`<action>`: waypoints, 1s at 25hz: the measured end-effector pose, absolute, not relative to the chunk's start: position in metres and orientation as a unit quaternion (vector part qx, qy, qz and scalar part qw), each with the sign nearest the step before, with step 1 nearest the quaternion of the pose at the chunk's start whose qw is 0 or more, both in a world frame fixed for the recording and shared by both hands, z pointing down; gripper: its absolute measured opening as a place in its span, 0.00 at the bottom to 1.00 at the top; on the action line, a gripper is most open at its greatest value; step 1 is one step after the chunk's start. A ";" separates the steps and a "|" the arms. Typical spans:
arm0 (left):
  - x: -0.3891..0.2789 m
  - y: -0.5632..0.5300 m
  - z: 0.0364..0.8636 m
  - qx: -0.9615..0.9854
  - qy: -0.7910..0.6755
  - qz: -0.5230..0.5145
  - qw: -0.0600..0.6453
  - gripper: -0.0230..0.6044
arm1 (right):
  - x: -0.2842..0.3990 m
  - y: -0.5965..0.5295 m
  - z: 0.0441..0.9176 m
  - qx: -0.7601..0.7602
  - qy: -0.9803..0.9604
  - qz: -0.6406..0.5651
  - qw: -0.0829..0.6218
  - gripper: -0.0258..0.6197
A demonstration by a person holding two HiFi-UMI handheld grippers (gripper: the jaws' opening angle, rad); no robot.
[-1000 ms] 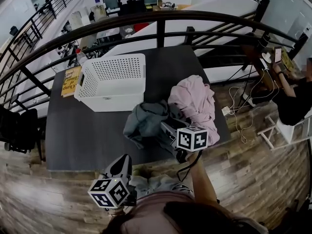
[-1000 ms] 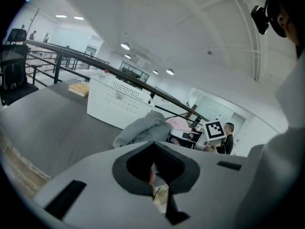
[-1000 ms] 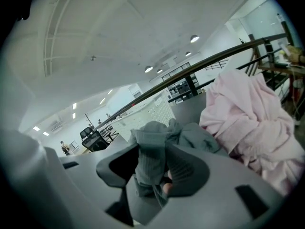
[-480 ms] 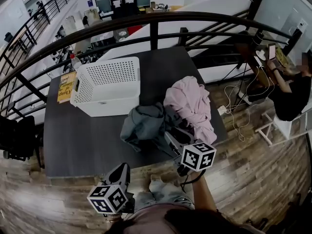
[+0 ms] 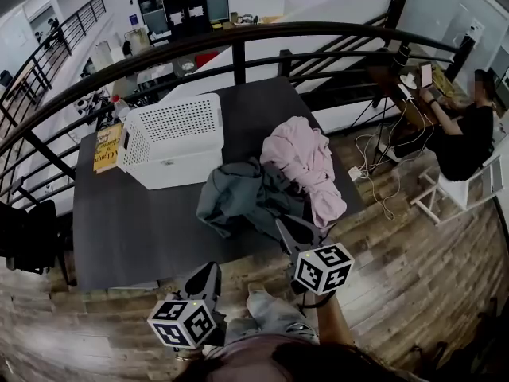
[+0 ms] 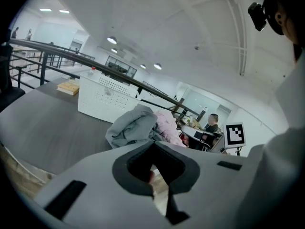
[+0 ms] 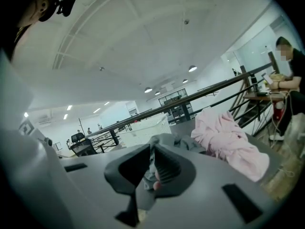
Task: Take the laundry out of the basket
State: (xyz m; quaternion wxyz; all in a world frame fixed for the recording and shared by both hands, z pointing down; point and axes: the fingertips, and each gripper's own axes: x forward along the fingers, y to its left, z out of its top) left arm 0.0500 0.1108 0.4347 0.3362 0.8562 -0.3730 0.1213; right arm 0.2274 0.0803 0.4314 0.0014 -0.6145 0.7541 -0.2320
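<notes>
Basket [image 5: 171,138] emptied, laundry [image 5: 274,181] heaped beside it on table [image 5: 127,229]. Right claw [image 5: 285,224] closing near grey cloth, apparently catching nothing; left claw [image 5: 212,269] shut, empty. Seemingly finished; next, drawing both back.

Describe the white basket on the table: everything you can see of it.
The white basket is a rectangular tub, plastic by its look, with small holes in its walls. It stands upright on the far left part of the dark table, with no clothes showing inside. A yellow book lies beside its left side. The grey garment lies near its right front corner, contact unclear.
</notes>
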 end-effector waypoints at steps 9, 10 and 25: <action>0.025 0.169 0.426 0.867 -0.357 0.114 0.329 0.02 | 0.199 0.153 0.404 -0.650 0.740 -0.166 -0.039 0.07; 0.022 0.175 0.426 0.867 -0.357 0.115 0.328 0.02 | 0.197 0.161 0.401 -0.655 0.736 -0.165 -0.034 0.07; -0.034 0.266 0.421 0.869 -0.367 0.094 0.319 0.02 | 0.156 0.256 0.369 -0.676 0.725 -0.129 -0.030 0.07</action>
